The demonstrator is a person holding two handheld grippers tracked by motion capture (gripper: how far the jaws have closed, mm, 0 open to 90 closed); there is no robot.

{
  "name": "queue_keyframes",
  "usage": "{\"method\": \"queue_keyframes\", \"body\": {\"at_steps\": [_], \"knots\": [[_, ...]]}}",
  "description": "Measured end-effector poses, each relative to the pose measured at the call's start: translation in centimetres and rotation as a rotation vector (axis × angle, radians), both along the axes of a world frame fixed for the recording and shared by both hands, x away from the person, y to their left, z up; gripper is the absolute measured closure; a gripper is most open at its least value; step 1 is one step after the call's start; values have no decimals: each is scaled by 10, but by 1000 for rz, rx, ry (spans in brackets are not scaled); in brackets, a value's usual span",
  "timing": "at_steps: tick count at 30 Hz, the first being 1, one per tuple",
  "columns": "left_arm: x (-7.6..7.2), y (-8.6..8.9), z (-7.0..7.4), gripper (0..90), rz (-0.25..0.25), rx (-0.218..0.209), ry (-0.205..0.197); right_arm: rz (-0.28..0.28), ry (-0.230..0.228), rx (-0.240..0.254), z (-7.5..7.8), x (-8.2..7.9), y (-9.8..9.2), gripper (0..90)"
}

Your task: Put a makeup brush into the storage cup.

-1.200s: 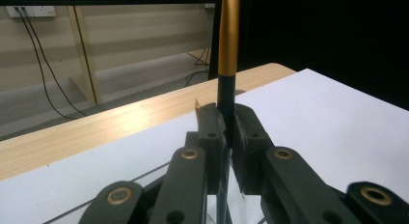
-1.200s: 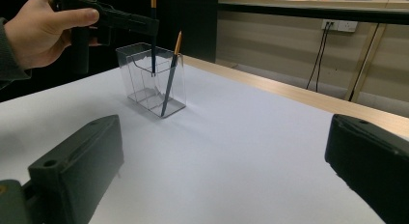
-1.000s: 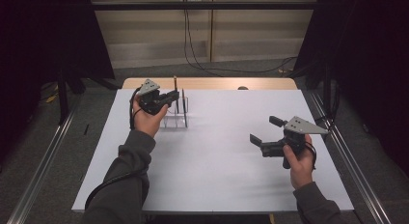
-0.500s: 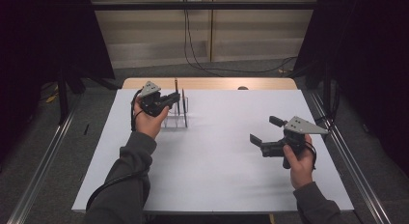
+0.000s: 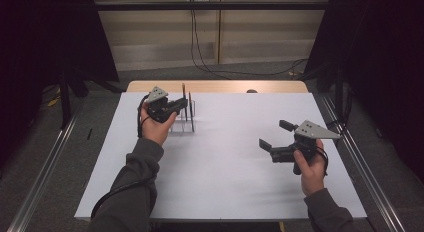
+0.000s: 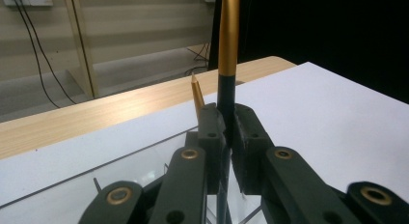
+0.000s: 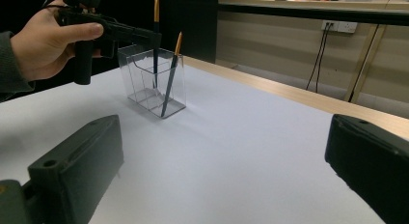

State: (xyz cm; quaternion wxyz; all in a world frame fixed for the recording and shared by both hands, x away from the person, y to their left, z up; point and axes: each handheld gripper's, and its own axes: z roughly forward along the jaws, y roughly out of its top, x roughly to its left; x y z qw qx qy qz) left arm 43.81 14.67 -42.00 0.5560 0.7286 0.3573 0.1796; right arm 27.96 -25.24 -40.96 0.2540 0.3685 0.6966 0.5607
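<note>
A clear plastic pen holder stands at the table's far left. My left gripper is above it, shut on a dark pen with a gold upper end that stands upright with its lower end down inside the holder. A second pen with a gold tip leans in the holder beside it. At the table's right side my right gripper hovers open, with nothing between its jaws.
White paper covers the table, and a bare wooden strip runs along the far edge. Cables hang on the wall behind. Metal rails flank both sides of the table.
</note>
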Motion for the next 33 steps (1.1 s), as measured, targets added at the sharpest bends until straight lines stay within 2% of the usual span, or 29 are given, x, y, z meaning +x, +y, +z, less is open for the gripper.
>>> {"method": "queue_keyframes", "body": {"at_steps": [10,16,23,28,33], "knots": [[-2,-1,-3,832,-3,-7,8,6,1,4,0,0,0,0],[-3,0,-5,832,-5,10,12,6,4,0,0,0,0,0],[-3,-2,-8,832,-8,-6,14,10,5,3,-1,1,1,0],[-4,-1,-9,832,-7,14,15,12,2,1,-1,1,0,0],[-5,-3,-12,832,-13,7,20,14,4,0,0,1,0,0]]}}
